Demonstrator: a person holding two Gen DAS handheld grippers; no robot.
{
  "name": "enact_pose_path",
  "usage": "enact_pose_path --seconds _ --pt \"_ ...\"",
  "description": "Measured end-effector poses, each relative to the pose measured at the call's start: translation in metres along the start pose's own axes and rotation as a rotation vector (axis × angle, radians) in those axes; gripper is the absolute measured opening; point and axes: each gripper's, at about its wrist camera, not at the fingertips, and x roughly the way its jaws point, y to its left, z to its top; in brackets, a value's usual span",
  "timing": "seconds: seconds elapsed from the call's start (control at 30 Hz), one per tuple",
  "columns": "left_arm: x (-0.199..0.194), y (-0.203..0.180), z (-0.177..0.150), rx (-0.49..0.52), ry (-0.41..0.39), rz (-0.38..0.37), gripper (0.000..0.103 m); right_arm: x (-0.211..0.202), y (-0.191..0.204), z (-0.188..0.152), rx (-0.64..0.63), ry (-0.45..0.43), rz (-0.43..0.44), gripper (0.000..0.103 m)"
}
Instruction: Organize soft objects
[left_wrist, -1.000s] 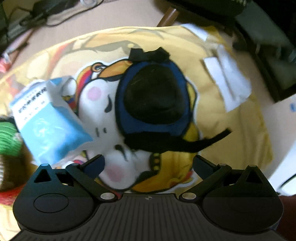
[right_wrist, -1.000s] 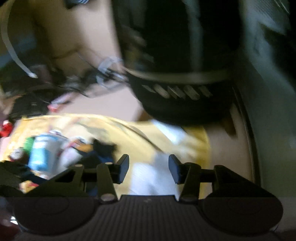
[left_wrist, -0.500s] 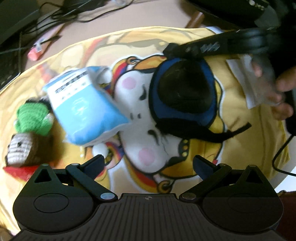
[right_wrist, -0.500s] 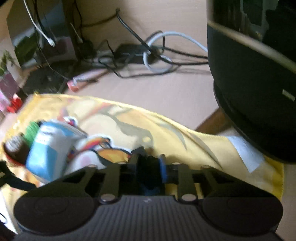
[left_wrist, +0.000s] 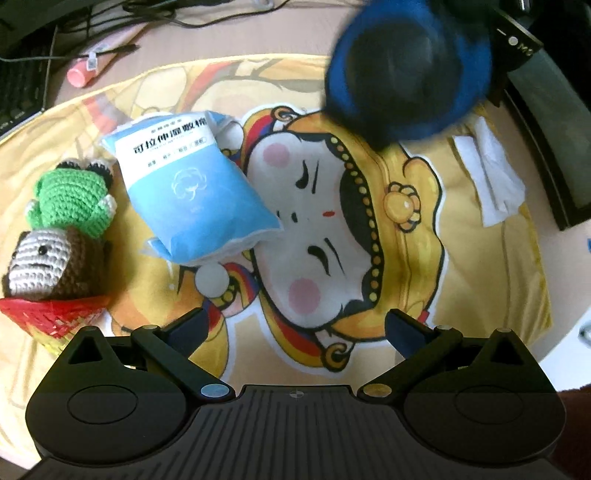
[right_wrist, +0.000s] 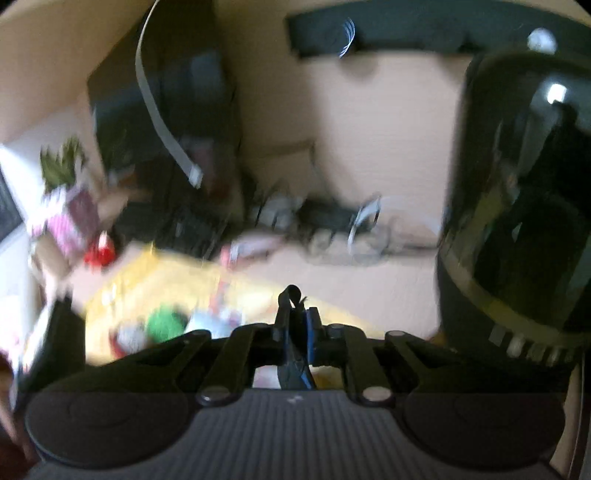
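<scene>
Pinching only a thin edge of the blue-and-black eye mask, my right gripper is closing on it, pads pressing the fabric at bottom centre of its view; I judge so small a bite could slip and drop it. My left gripper hangs with its jaws spread and empty at the bottom of its view. Beyond it, at left, a red basket holds the crocheted toys, with the blue cotton pack just beside on the yellow printed cloth. Farthest, upper right, the mask hangs blurred above the cloth.
</scene>
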Motion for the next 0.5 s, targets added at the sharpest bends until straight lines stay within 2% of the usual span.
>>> enact_pose_path --seconds 0.1,0.13,0.2,0.23,0.3,0.33,0.4,0.5 --pt "0.002 0.003 -0.005 0.009 0.032 -0.034 0.103 0.001 0.013 -0.031 -0.002 0.075 0.067 0.013" --pt "0.004 0.003 -0.005 0.016 0.041 -0.042 0.103 0.002 0.015 -0.039 0.019 0.101 0.092 0.019" --pt "0.002 0.003 -0.007 0.037 0.043 -0.058 0.103 0.003 0.02 -0.054 0.071 0.146 0.138 0.021" --pt "0.001 0.004 -0.008 0.044 0.047 -0.082 0.103 0.003 0.02 -0.06 0.088 0.162 0.151 0.025" --pt "-0.001 0.005 -0.008 0.052 0.052 -0.145 0.103 0.004 0.02 -0.07 0.133 0.196 0.168 0.04" --pt "-0.002 0.005 -0.008 0.053 0.055 -0.18 0.103 0.002 0.018 -0.073 0.149 0.209 0.176 0.051" --pt "-0.003 0.002 -0.007 0.061 0.057 -0.215 0.103 0.001 0.015 -0.077 0.178 0.235 0.183 0.055" --pt "0.001 -0.004 -0.004 0.088 0.069 -0.204 0.103 -0.011 0.005 -0.078 0.258 0.246 0.241 0.061"
